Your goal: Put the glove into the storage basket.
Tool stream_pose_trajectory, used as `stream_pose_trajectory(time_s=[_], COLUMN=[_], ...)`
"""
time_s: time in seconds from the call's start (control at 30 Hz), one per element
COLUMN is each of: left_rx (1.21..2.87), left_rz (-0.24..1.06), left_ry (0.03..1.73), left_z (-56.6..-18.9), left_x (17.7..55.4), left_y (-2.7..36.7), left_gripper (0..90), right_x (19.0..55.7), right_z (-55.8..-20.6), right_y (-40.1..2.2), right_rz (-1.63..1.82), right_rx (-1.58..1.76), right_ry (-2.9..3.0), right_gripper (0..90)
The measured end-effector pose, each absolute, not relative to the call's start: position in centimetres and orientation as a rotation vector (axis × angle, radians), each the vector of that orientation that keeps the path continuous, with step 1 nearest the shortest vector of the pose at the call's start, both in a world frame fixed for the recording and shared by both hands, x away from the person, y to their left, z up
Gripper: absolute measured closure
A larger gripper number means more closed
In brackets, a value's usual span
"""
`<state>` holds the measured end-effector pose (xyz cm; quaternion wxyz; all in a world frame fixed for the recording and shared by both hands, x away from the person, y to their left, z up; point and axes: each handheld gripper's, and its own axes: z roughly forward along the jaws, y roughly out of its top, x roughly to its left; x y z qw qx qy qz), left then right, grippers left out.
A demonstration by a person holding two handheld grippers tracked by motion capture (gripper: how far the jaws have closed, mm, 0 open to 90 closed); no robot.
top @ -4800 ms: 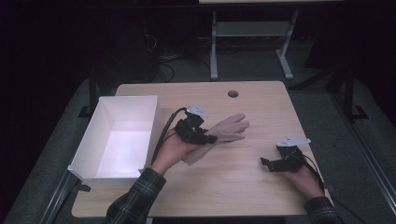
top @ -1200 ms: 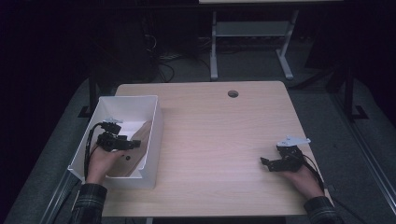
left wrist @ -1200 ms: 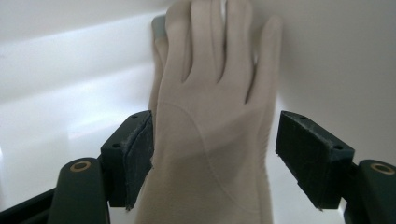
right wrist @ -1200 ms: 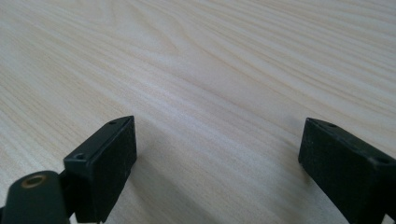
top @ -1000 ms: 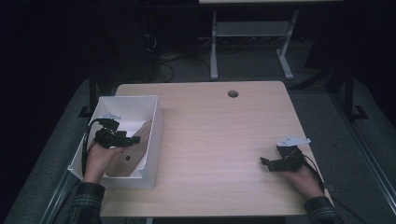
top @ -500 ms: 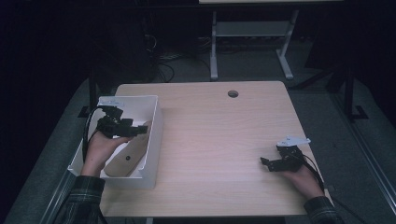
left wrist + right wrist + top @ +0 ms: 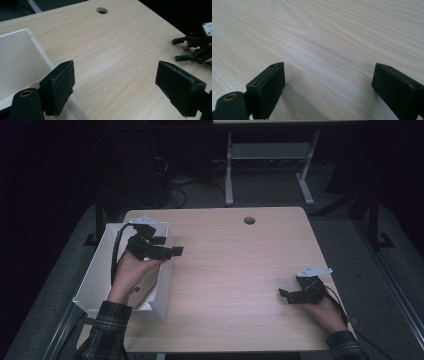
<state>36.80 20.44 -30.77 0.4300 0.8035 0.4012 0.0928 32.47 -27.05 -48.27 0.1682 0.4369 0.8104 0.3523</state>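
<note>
The left gripper [image 7: 167, 246] is held above the right-hand wall of the white bin [image 7: 95, 280], its jaws pointing out over the wooden table [image 7: 235, 270]. The jaws are spread wide and have just been opening; nothing is seen between them, only bare tabletop and the bin's rim [image 7: 37, 47] in the left gripper view. The glove [image 7: 145, 287], a tan thing partly hidden by the hand and forearm, lies in the bin below and behind this gripper, on the side toward the person, against the bin's right wall. It is not touched by the pads. How it is laid out cannot be told.

The right gripper [image 7: 290, 296] is held low at the table's near right part, well apart from the bin and the glove, its jaws pointing toward the left gripper. Its jaws are spread too, with empty wood grain between them in the right gripper view [image 7: 328, 92]. It is also seen far off in the left gripper view [image 7: 181, 48], ahead and to the right of the left gripper's jaws.

A round hole [image 7: 249, 220] in the tabletop lies beyond both grippers, nearer the far edge.
</note>
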Motion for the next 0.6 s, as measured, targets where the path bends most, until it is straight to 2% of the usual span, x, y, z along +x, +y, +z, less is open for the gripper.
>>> stream_pose_trajectory(time_s=[0.3,0.6], left_rx=[2.011,2.085], left_rz=[0.212,0.22], left_ry=[0.945,0.899], left_z=[-32.0,-34.6], left_x=[36.3,35.2], left_y=[16.0,11.9], left_gripper=[15.4,15.4], right_x=[32.6,32.6], right_z=[-48.3,-48.3], right_y=[-27.0,-27.0], right_rz=[1.004,1.006], right_rx=[1.238,1.238], right_ry=[2.308,2.308], right_gripper=[10.9,10.9])
